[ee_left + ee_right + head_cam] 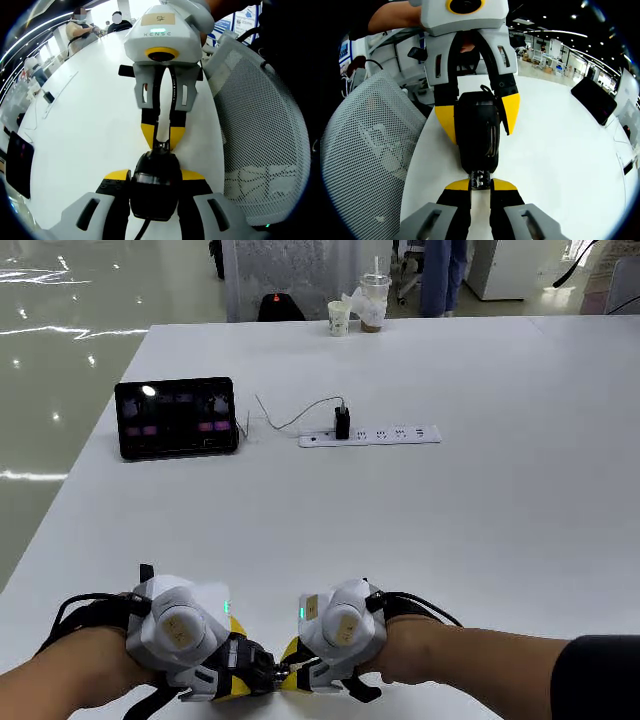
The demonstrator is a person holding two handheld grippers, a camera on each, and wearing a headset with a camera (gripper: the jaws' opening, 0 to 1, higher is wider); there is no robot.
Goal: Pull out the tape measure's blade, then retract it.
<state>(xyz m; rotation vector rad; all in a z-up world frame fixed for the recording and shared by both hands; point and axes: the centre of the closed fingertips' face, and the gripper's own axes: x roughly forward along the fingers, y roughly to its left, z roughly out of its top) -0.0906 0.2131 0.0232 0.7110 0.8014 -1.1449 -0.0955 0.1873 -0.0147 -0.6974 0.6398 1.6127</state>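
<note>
At the near edge of the table (450, 520), about midway along it, the two grippers meet nose to nose with the tape measure (262, 664) between them. The left gripper (240, 670) has its yellow-tipped fingers (118, 175) clenched on either side of the black case, which fills the space between them in the left gripper view. In the right gripper view those same fingers flank the case (477, 132) from above, one on each side.

The right gripper (292, 666) faces it, and its fingers (457, 185) are pressed together, grasping the small metal end hook (481, 178) at the mouth of the case. The hook sits right against the case, and I can't tell whether any blade shows between the two. The case is held off the table, just above its surface. A person's hands and forearms hold both grippers from the near side.

Toward the far left of the table lies a dark tablet (177, 418) with a lit screen. Near it, to the right, is a white power strip (372, 436) with a black charger (342, 423) plugged in. Two drink cups (362, 308) stand at the far edge. A grey mesh chair (260, 140) sits just beside the near edge.
</note>
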